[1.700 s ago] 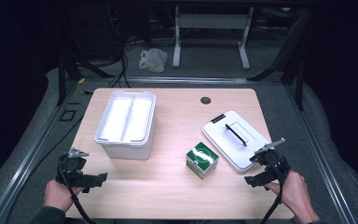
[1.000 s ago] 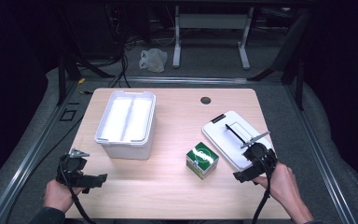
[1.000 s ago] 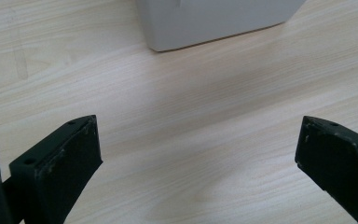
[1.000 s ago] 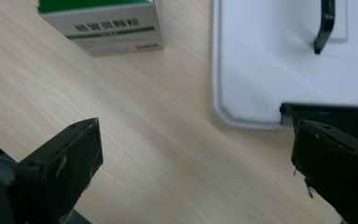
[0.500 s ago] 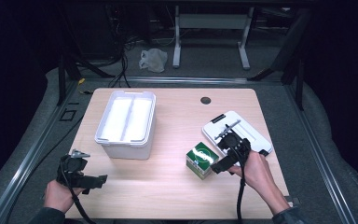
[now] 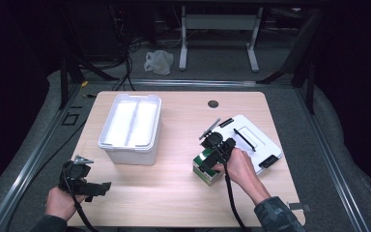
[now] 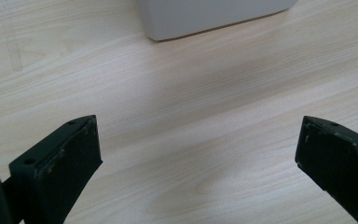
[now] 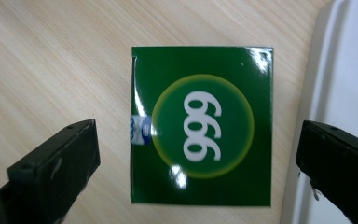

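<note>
Right claw (image 6: 211, 153) hangs straight over green box (image 8: 201, 125), jaws spread wide on either side of it, nothing gripped. Box marked 999 sits flat on table (image 6: 174, 193), just beside white lid (image 6: 251, 142). Left claw (image 6: 99, 187) spread wide too, holding nothing, low over bare wood at near left corner, white bin (image 6: 131, 126) ahead of it, well apart from box.
</note>
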`<state>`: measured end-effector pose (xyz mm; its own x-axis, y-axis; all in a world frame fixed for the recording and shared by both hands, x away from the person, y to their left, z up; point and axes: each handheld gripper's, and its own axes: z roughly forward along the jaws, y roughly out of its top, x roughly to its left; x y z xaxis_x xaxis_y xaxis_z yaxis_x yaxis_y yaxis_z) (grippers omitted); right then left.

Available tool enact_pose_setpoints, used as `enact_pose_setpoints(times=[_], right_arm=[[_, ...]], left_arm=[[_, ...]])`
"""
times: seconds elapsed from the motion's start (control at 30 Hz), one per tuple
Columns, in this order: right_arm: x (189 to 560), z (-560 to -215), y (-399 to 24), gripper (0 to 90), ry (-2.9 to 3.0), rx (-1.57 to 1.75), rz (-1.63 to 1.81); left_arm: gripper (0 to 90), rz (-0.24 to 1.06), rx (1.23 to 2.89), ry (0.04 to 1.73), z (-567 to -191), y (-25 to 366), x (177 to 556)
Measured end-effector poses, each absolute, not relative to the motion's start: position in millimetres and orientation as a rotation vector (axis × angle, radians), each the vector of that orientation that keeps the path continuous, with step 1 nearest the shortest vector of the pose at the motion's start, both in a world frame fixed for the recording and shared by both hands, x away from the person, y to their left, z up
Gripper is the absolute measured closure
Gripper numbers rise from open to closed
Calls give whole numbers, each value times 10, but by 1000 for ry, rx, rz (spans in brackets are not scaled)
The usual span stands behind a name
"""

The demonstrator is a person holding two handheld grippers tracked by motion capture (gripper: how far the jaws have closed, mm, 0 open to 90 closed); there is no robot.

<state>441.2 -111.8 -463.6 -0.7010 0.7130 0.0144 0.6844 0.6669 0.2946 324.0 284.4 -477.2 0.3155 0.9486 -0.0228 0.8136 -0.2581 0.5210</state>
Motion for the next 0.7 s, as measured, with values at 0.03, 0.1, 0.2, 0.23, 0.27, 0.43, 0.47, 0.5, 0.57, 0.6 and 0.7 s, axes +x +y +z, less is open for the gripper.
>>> enact_pose_setpoints(times=[0.03,0.1,0.2,0.23,0.27,0.43,0.47,0.5,0.57,0.6,0.7], right_arm=[[4434,-4663,-1093,0,2772,1165,411],[4459,-4686,-1074,0,2771,1160,401],[4553,-4783,-1020,0,2778,1183,347],[4553,-4783,-1020,0,2778,1183,347],[4578,-4810,-1012,0,2790,1188,337],[4660,-4907,-975,0,2809,1217,300],[4668,-4923,-963,0,2813,1218,297],[4677,-4944,-946,0,2812,1226,282],[4686,-4960,-939,0,2816,1222,272],[4690,-4984,-916,40,2823,1215,256],[4681,-4994,-889,69,2830,1215,257]], left_arm=[[0,411,2149,1560,-4774,2847,3241],[0,409,2149,1562,-4777,2849,3242],[0,407,2155,1559,-4785,2841,3246],[0,407,2155,1559,-4785,2841,3246],[0,407,2155,1558,-4783,2839,3244],[0,406,2157,1558,-4787,2838,3246],[0,406,2158,1558,-4788,2838,3246],[0,405,2159,1558,-4788,2835,3245],[0,405,2159,1558,-4789,2833,3245],[0,403,2162,1558,-4790,2833,3245],[0,402,2166,1558,-4792,2834,3247]])
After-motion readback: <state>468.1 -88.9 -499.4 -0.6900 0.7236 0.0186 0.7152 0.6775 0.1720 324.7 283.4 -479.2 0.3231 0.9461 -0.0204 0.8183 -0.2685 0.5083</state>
